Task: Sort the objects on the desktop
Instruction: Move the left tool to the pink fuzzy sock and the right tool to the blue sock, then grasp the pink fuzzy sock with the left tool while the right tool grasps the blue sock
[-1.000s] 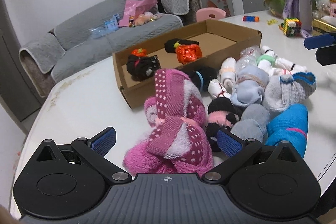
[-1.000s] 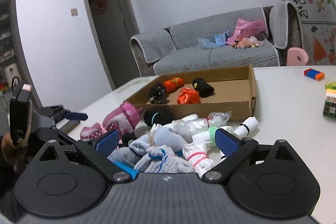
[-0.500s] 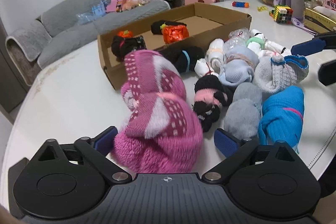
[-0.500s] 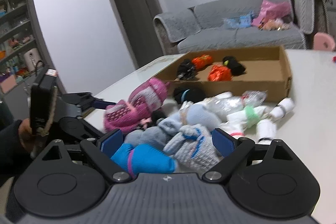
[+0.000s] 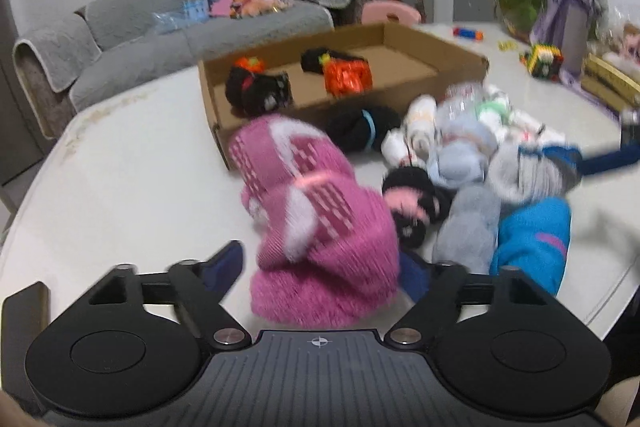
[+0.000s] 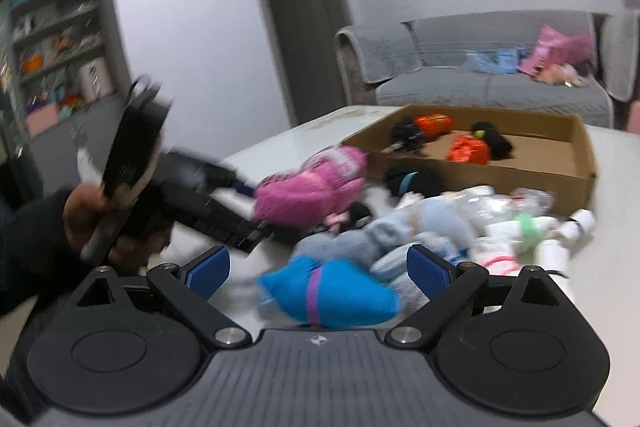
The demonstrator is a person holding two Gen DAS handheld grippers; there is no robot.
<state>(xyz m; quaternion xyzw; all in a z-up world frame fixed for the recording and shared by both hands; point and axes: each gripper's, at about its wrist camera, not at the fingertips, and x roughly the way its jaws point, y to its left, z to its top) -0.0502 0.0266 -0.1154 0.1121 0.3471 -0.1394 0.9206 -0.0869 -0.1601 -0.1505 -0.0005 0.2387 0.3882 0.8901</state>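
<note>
A: On the table (image 5: 120,167), left gripper (image 5: 316,271) straddles the pink sock (image 5: 320,227). Jaws have just been closing in, but the far pad isn't on the wool that I can see. Call it open, nothing gripped.

B: Right gripper (image 6: 318,269)?

A: Wide open around the blue sock (image 6: 332,297), pads clear of it. Not held.

B: Step?

A: Pre-grasp on two bundles from the pile. Box (image 5: 440,83) beyond has four bundles in already.

B: Next?

A: My guess: finish closing on pink, lift clear of the black-pink roll (image 5: 412,203) touching it, carry to box.
</note>
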